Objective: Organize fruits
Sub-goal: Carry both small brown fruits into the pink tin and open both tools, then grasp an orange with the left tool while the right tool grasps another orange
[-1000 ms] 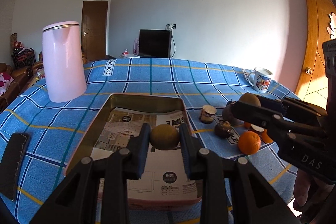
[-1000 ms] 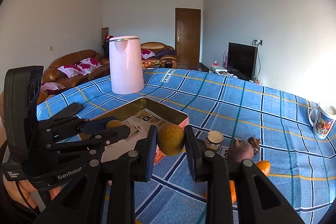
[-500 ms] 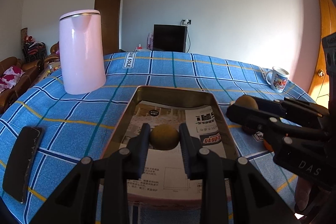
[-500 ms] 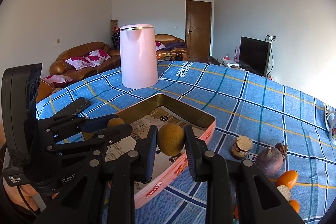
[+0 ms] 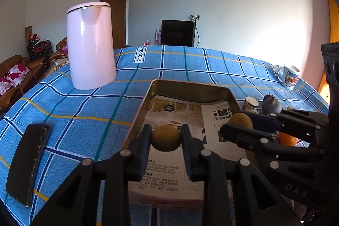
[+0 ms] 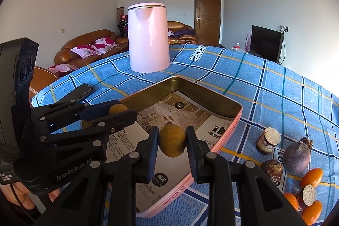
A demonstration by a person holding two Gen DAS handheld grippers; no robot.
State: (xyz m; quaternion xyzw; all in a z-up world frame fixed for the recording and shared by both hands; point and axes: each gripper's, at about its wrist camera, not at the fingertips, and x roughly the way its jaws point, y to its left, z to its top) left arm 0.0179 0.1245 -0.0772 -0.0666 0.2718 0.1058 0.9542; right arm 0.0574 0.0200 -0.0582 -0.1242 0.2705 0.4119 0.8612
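Note:
A pink metal tin [image 5: 155, 86] [image 6: 238, 118], lined with printed paper, lies on the blue checked tablecloth. My left gripper [image 5: 166, 138] is shut on a round yellow-brown fruit [image 5: 166, 138] above the tin's near half. My right gripper [image 6: 172, 140] is shut on a second yellow-brown fruit [image 6: 172, 140] over the tin's right side. In the left wrist view the right gripper [image 5: 237, 122] comes in from the right with its fruit [image 5: 240, 121]. The left gripper [image 6: 121, 112] and its fruit [image 6: 117, 108] show at the left of the right wrist view.
A tall pink kettle [image 5: 90, 46] [image 6: 148, 37] stands beyond the tin. A black phone [image 5: 28, 162] [image 6: 82, 92] lies at the left. Right of the tin sit a small jar [image 6: 268, 140], a dark purple fruit [image 6: 296, 158], a brown fruit [image 6: 272, 168] and several oranges [image 6: 311, 177]. A mug [image 5: 289, 76] stands far right.
Both grippers have moved forward and down over the tin, each still shut on its fruit. The loose fruits on the cloth have slid to the right of both views.

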